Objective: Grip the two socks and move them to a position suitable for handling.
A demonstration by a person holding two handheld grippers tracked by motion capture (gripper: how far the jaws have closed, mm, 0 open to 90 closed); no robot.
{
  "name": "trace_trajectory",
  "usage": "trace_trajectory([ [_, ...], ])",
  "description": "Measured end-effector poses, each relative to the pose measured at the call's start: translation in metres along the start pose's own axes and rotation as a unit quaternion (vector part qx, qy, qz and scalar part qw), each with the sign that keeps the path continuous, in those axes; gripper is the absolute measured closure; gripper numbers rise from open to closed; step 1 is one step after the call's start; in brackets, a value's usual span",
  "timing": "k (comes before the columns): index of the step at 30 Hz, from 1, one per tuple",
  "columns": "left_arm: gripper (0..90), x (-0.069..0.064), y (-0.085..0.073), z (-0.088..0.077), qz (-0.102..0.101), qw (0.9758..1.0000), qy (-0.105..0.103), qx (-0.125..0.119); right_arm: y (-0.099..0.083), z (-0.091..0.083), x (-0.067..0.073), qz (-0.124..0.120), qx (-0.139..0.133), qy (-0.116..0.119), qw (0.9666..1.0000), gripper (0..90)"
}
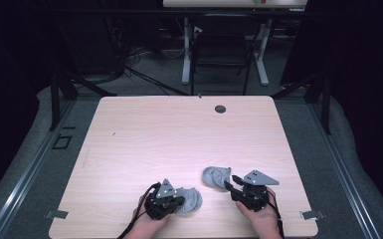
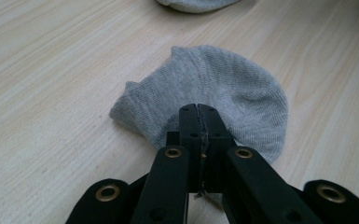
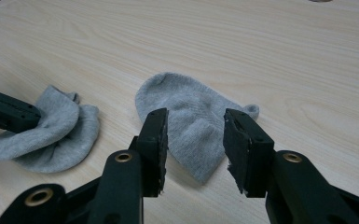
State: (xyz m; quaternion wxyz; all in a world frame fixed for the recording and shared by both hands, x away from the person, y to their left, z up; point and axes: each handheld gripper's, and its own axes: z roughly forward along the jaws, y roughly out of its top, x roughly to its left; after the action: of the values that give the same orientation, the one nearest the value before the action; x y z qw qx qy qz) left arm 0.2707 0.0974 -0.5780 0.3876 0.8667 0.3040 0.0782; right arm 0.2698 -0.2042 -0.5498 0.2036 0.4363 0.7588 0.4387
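Observation:
Two grey ankle socks lie near the table's front edge. My left gripper point(image 1: 181, 200) point(image 2: 199, 110) is shut, its tips pinching the near edge of the left sock point(image 1: 194, 199) point(image 2: 233, 88), which looks folded over itself. In the right gripper view the left gripper point(image 3: 36, 115) reaches in from the left onto that left sock point(image 3: 63, 135). My right gripper point(image 1: 232, 182) point(image 3: 196, 135) is open and hovers just in front of the other sock point(image 1: 214, 175) point(image 3: 186, 107), which lies flat with nothing gripping it. That other sock's point(image 2: 196, 4) edge shows at the top of the left gripper view.
The light wooden table point(image 1: 179, 134) has a round cable hole point(image 1: 220, 108) near its far edge. Behind the table stand a black chair point(image 1: 221, 45) and a white desk's legs point(image 1: 263, 55). Metal brackets point(image 1: 312, 215) sit at the table's front corners.

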Motion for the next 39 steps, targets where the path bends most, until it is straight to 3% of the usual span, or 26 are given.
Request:
trace_trajectory([
  [9, 89.7, 0.001, -0.010, -0.011, -0.015, 0.9999, 0.000, 0.005, 0.001, 0.002, -0.001, 0.000, 0.001, -0.003, 1.0000, 61.6],
  [13, 89.7, 0.001, -0.012, -0.013, -0.020, 0.9998, 0.001, 0.002, 0.003, 0.000, -0.002, -0.005, -0.001, -0.009, 1.0000, 71.2],
  [14, 89.6, 0.001, -0.013, -0.014, -0.025, 0.9997, 0.000, 0.001, 0.005, -0.001, -0.002, -0.007, 0.000, -0.015, 0.9999, 78.4],
  [16, 89.6, 0.002, -0.015, -0.015, -0.029, 0.9996, -0.001, -0.002, 0.007, -0.001, -0.003, -0.007, 0.000, -0.018, 0.9998, 81.2],
  [18, 88.7, 0.002, -0.015, -0.017, -0.028, 0.9996, 0.000, -0.004, 0.009, 0.001, -0.007, -0.001, 0.011, -0.016, 0.9998, 85.9],
  [22, 87.3, 0.002, -0.013, -0.021, -0.026, 0.9996, 0.001, -0.010, 0.010, 0.012, -0.011, 0.007, 0.032, -0.009, 0.9994, 86.7],
  [31, 85.2, 0.011, -0.011, -0.032, -0.040, 0.9987, 0.010, -0.031, 0.016, 0.043, -0.007, -0.033, 0.076, -0.012, 0.9965, 86.3],
  [39, 84.7, 0.012, -0.010, -0.035, -0.036, 0.9987, 0.015, -0.034, 0.013, 0.062, 0.000, -0.052, 0.108, -0.014, 0.9927, 87.0],
])
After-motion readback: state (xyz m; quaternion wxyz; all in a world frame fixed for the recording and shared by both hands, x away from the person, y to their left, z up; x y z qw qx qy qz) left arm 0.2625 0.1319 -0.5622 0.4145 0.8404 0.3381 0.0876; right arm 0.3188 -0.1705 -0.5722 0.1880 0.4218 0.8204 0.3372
